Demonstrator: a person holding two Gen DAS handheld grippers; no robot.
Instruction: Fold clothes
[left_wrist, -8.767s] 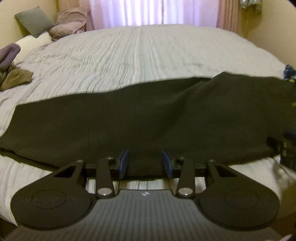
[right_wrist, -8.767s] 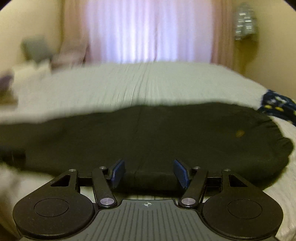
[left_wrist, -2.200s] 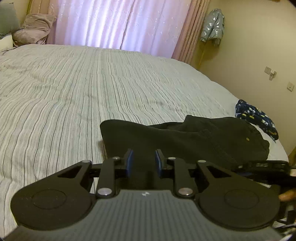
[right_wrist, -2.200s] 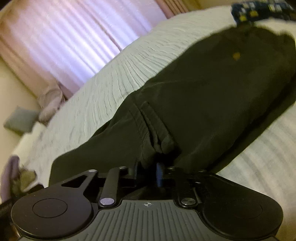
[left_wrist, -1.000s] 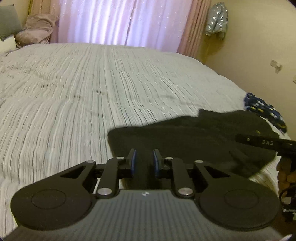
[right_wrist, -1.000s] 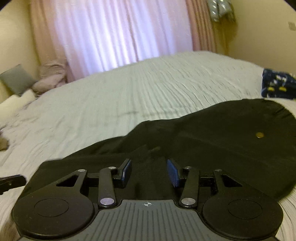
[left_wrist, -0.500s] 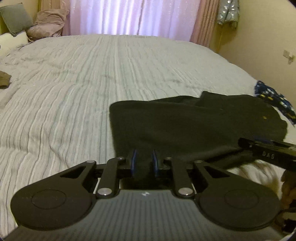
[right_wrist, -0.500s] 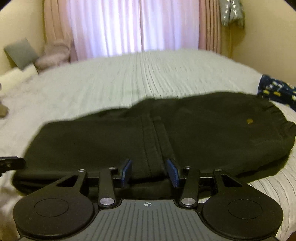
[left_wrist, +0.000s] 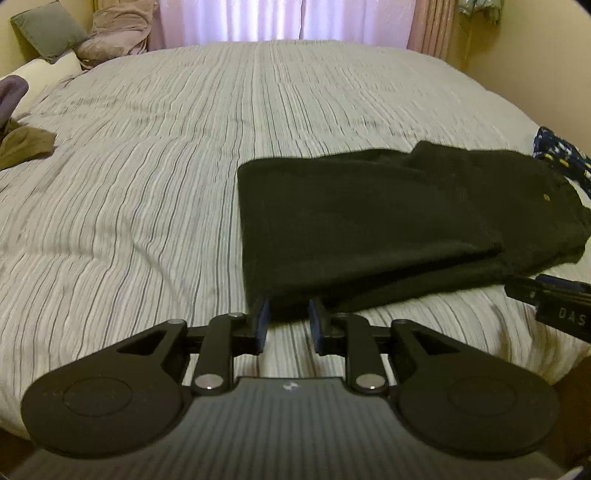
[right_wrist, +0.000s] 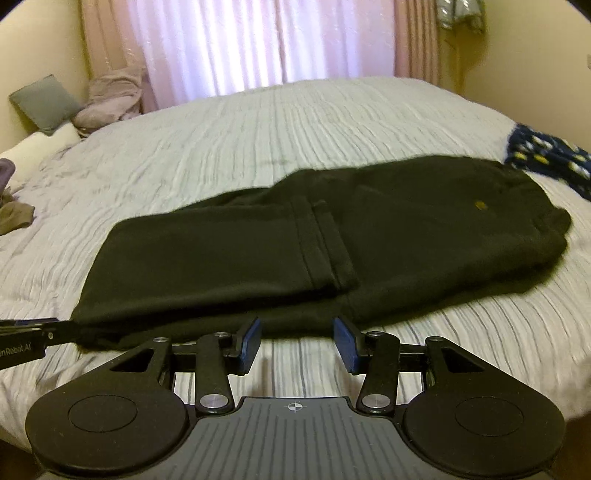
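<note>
Black trousers (left_wrist: 369, 221) lie folded in half on the striped bedspread (left_wrist: 147, 184); the cuffed leg ends rest on top near the middle (right_wrist: 325, 240). My left gripper (left_wrist: 289, 317) hovers at the fold's near left corner. Its jaws are opening, the blue pads (left_wrist: 262, 321) do not press the cloth, and bedspread shows in the gap. My right gripper (right_wrist: 297, 338) stands open just short of the trousers' near edge, with nothing between its pads (right_wrist: 345, 343). Each gripper shows at the side of the other's view: the right gripper (left_wrist: 554, 302), the left gripper (right_wrist: 26, 332).
A navy patterned garment (right_wrist: 546, 162) lies just beyond the trousers' waist at the right. An olive garment (left_wrist: 22, 147), pillows (left_wrist: 48, 26) and a pink bundle (right_wrist: 110, 99) sit at the far left. Curtains (right_wrist: 258, 44) hang behind the bed. The bed's near edge runs under both grippers.
The left gripper has let go of the trousers' edge, parted its pads and drawn back. The right gripper has also backed off the cloth. The trousers now lie flat, folded.
</note>
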